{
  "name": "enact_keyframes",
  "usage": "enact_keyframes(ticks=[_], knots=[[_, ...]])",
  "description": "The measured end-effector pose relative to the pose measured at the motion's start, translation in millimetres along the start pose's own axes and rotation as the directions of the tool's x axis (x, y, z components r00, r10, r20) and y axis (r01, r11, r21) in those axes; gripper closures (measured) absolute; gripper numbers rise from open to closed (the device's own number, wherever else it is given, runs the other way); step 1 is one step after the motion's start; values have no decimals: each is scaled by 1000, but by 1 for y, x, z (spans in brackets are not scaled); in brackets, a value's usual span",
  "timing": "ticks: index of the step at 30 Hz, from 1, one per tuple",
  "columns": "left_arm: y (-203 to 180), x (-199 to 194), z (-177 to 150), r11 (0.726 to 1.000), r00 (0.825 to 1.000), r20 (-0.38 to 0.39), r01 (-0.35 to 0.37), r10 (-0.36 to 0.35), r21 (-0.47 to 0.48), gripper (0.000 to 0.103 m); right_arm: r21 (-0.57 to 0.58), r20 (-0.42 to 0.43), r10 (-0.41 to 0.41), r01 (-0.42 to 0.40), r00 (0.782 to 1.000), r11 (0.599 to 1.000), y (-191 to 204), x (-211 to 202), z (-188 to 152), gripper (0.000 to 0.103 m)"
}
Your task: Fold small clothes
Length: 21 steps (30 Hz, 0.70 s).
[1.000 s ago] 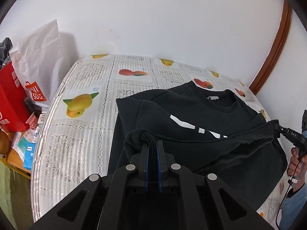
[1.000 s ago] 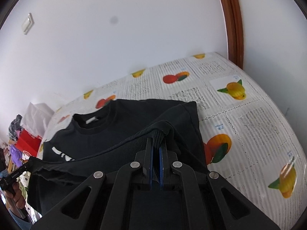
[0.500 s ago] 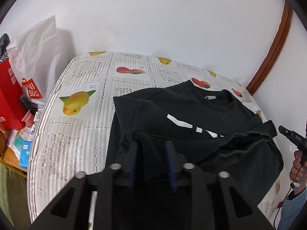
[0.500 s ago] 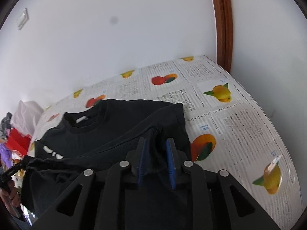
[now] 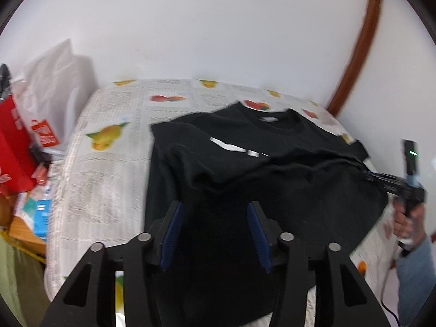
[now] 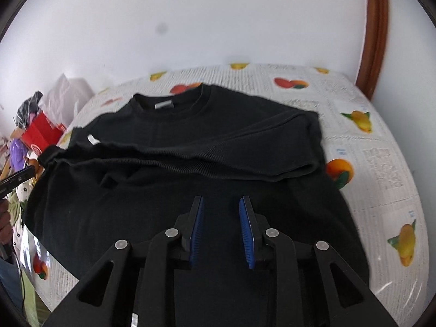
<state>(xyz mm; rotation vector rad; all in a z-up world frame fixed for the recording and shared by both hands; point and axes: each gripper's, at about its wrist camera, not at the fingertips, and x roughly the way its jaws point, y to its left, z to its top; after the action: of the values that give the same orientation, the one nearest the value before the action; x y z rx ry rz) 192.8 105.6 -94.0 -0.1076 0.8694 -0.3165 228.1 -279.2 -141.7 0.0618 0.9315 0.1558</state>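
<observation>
Both claws stand with their blue pads apart and nothing pinched between them. Left claw [image 5: 215, 212] has just been opening, and its jaws now gape widely over the near part of the black sweatshirt [image 5: 245, 163], with cloth lying below the gap but not pressed by the pads. Right claw [image 6: 222, 209] has just been opening too, to a narrower gap, and it hovers above the sweatshirt's [image 6: 190, 136] lower body without gripping it.

That sweatshirt lies spread on the tabletop [image 6: 381, 158], neck hole towards the wall, a pale label showing inside the collar. A sleeve is laid across its chest, from the right shoulder over to the left side, with its ribbed cuff near the left edge. White lettering shows on the chest in the left wrist view, partly covered by the sleeve.

Under it the tabletop [image 5: 109, 169] wears a newsprint-patterned cover dotted with fruit pictures. In the left wrist view the right hand [image 5: 406, 218] shows at the far side, clutching its tool's handle. Beyond the left edge sit a white carrier bag [image 5: 57, 87] and a red bag [image 5: 11, 147] among blurred clutter. A brown wooden trim [image 6: 376, 32] runs up the white wall at the right.
</observation>
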Motion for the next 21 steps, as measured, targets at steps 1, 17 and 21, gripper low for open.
enact_keyframes(ticks=[1, 17, 21], knots=[[-2, 4, -2, 1000, 1000, -12, 11, -11, 2, 51, -5, -21, -12, 12, 1000, 1000, 1, 7, 1, 76], [-11, 76, 51, 994, 996, -14, -88, 89, 59, 51, 23, 40, -118, 118, 992, 993, -5, 30, 52, 77], [-3, 77, 62, 983, 985, 6, -172, 172, 62, 51, 55, 53, -202, 200, 978, 978, -26, 46, 79, 77]])
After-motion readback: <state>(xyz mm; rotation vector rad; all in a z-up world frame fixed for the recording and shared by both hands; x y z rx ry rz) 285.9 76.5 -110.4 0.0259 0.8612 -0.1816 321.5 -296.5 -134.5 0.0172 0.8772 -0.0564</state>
